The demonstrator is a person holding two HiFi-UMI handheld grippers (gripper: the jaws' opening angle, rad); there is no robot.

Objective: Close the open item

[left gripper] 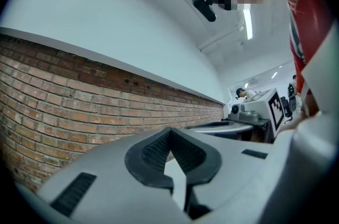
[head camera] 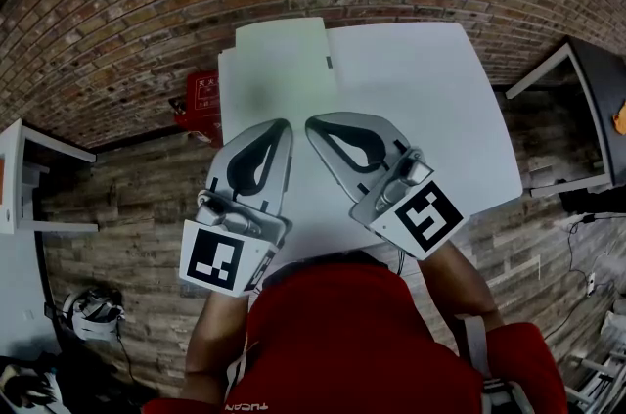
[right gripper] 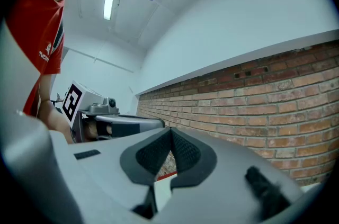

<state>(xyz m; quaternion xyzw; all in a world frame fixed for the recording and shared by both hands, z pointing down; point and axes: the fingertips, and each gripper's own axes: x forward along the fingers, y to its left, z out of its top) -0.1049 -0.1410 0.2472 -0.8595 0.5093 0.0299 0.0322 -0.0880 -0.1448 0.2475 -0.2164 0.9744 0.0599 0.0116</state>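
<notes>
A pale, flat rectangular item (head camera: 281, 60) lies at the far left of the white table (head camera: 430, 109); whether it stands open I cannot tell. Both grippers hover side by side over the table's near half, tips pointing away from me. My left gripper (head camera: 282, 124) is shut and holds nothing. My right gripper (head camera: 313, 124) is shut and empty too. In the left gripper view the left gripper (left gripper: 169, 134) points up at a brick wall (left gripper: 79, 96), its jaws meeting at the tip. The right gripper view shows the right gripper (right gripper: 170, 133) the same way, with the wall (right gripper: 254, 90) beyond.
A red box (head camera: 201, 101) sits on the wooden floor by the table's far left corner. Another white table (head camera: 18, 177) stands at the left and a dark desk (head camera: 587, 109) at the right. My red-clad torso (head camera: 362, 344) fills the bottom.
</notes>
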